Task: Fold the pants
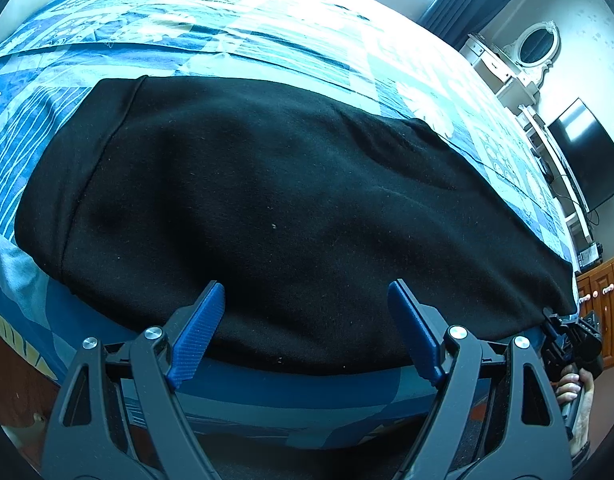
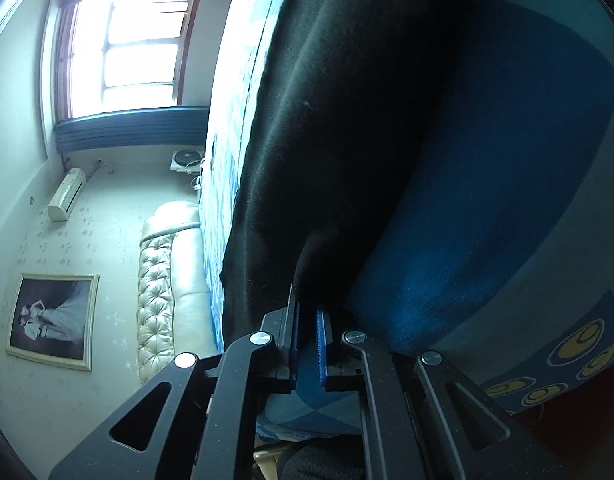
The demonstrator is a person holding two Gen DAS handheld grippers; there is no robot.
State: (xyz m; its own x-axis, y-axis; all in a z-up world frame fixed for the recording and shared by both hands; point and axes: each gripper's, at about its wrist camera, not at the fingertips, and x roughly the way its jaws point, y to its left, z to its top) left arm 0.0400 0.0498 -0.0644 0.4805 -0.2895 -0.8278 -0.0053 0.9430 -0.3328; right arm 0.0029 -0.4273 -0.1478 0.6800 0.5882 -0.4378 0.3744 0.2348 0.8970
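Blue ribbed pads are seen spread wide on the left gripper (image 1: 303, 328), released, with nothing pinched between them; it is held just above the near edge of the black pants (image 1: 267, 200). The pants are laid flat across the bed (image 1: 235, 32), a broad, dark, fleecy slab with a soft nap, specks of lint scattered over it, and a stitched seam curving down its left side. Beneath them, a quilted cover in blue and white patchwork is spread, smooth and faintly glossy where the window light hits it.

Over on the right, the right gripper (image 2: 307, 322) is clenched tight, and a corner of the black pants (image 2: 347, 128) is caught between its narrow blue pads. From that pinch the cloth is drawn up into a taut peak before it widens out along the bed edge. The blue bedcover (image 2: 487, 184) beside it is shown plush and matte, with yellow ringed ovals printed lower down.

In the left wrist view, the right gripper (image 1: 555, 320) is glimpsed at the pants' far right corner, a hand (image 1: 575, 396) wrapped round its handle. A tufted cream headboard (image 2: 167, 280) is seen beyond.
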